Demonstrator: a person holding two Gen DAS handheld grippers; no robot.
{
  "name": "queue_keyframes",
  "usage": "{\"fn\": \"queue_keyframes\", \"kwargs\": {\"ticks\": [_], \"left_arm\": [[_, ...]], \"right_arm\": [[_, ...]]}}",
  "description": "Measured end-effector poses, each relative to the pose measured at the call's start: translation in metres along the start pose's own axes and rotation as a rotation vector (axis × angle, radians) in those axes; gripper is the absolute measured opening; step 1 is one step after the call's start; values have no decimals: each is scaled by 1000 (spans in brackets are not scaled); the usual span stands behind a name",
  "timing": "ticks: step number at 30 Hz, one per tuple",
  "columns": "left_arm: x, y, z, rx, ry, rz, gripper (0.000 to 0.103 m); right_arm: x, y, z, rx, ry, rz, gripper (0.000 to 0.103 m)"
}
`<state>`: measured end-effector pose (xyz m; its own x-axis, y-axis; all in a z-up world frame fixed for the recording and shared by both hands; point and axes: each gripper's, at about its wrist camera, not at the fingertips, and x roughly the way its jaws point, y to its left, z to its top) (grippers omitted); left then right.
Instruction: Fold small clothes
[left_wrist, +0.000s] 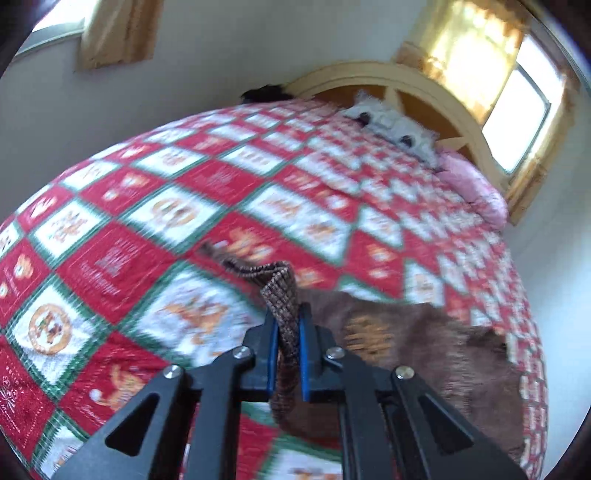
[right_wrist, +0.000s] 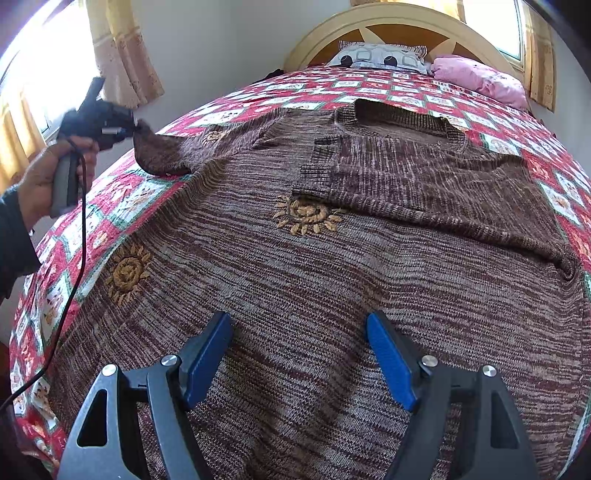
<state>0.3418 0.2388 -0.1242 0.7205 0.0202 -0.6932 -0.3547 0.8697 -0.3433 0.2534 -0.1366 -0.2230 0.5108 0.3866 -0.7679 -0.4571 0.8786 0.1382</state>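
Observation:
A brown knitted sweater (right_wrist: 332, 266) with embroidered yellow suns lies spread on the bed. Its right sleeve (right_wrist: 388, 166) is folded across the chest. My left gripper (left_wrist: 288, 332) is shut on the ribbed cuff (left_wrist: 280, 291) of the left sleeve and holds it lifted above the quilt. The left gripper also shows in the right wrist view (right_wrist: 136, 127) at the far left, pinching the sleeve end (right_wrist: 162, 155). My right gripper (right_wrist: 299, 328) is open and empty, just above the lower body of the sweater.
A red, white and green patchwork quilt (left_wrist: 184, 221) covers the bed. A patterned pillow (right_wrist: 380, 55) and a pink pillow (right_wrist: 484, 79) lie by the cream headboard (right_wrist: 399, 18). Curtained windows flank the bed. A black cable (right_wrist: 79, 236) hangs from the left gripper.

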Motion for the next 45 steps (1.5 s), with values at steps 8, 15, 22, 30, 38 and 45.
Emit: {"fn": "queue_keyframes", "kwargs": {"ticks": [8,15,22,30,38,45], "left_arm": [[-30,-103,-1,117,-33,-192,10],[-19,-187,-38,199,40,-328,10],[12,-241,-89,283,119,-368,10],[-1,-248,-120,511,124,-346,61],[15,-147,-109,548,3,112,81],[48,-91,-108,390,122,56,89]], "right_arm": [[-6,-10,-4,50,-27,57,77],[-7,-16,-4,86,-35,103,77],[-7,-17,-3,85,-33,104,77],[-5,-18,-2,89,-30,110,77],[-8,-22,-2,104,-46,125,77],[-48,-23,40,82,-14,74,77]]}}
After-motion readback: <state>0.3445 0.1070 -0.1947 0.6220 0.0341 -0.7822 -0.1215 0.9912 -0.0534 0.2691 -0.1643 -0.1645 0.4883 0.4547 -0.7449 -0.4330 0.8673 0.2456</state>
